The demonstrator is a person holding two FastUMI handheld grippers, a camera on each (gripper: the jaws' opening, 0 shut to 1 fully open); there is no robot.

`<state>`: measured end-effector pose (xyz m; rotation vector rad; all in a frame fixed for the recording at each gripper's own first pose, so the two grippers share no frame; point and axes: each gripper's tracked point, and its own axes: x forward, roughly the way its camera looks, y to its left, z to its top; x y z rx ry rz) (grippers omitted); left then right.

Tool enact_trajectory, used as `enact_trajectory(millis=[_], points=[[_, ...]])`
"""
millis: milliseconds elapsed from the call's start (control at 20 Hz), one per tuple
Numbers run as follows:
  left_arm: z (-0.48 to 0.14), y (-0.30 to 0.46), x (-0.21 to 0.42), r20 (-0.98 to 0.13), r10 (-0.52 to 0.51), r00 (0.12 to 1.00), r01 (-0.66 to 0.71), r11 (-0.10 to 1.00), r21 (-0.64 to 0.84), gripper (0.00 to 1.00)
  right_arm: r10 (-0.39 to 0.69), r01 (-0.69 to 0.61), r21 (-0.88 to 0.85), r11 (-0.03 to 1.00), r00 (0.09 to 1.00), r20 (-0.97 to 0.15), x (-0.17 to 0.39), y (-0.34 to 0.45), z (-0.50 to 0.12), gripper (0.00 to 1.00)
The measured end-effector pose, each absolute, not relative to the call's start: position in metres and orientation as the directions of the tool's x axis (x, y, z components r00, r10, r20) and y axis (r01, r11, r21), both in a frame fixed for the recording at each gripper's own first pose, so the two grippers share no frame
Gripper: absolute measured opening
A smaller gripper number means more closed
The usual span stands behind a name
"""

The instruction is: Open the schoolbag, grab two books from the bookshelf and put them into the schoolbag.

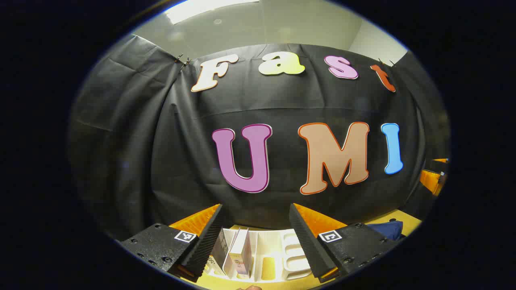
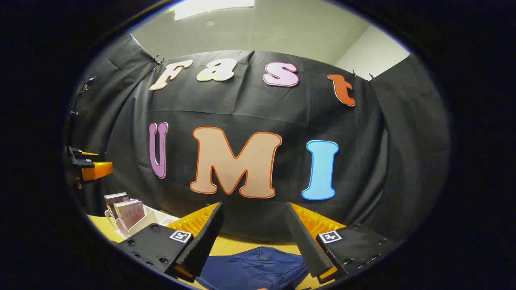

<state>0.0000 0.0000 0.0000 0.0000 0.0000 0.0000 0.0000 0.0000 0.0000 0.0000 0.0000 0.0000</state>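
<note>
- Left gripper (image 1: 255, 229) hangs level above the white plastic bookshelf (image 1: 278, 257), fingers spread wide, holding nothing.
- Right gripper (image 2: 254, 229), right of the bookshelf (image 2: 151, 219), hovers level over the navy fabric schoolbag (image 2: 254, 268), wide open, empty.

A black cloth wall (image 1: 169, 133) hangs creased across the back of the booth, clipped at its top corners. Above it runs a pale ceiling (image 2: 290, 28) with a bright light panel (image 1: 201, 8). A white room wall (image 2: 371, 52) shows at upper right. Below lies a yellow desk (image 2: 238, 246).
</note>
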Motion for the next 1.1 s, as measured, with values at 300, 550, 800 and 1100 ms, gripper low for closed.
enact_trajectory(millis=[300,550,800,1100], points=[[0.000,0.006,-0.002,-0.005,0.011,1.000,-0.011,1.000,0.013,0.93,0.002,-0.002,-0.008,1.000,1.000,0.009,-0.002,0.005,0.004,0.98],[-0.006,0.008,-0.002,-0.019,0.018,1.000,-0.018,1.000,0.001,0.94,-0.003,0.003,-0.009,1.000,1.000,0.002,-0.001,0.005,0.001,0.98],[-0.012,0.014,-0.002,-0.032,0.032,0.999,-0.032,0.999,-0.005,0.93,0.001,-0.002,-0.020,1.000,1.000,-0.025,-0.001,0.007,-0.009,0.98],[-0.011,0.021,-0.003,-0.029,0.052,0.998,-0.052,0.999,0.003,0.94,0.034,-0.037,-0.073,0.997,0.998,-0.045,0.003,0.015,-0.020,0.98]])
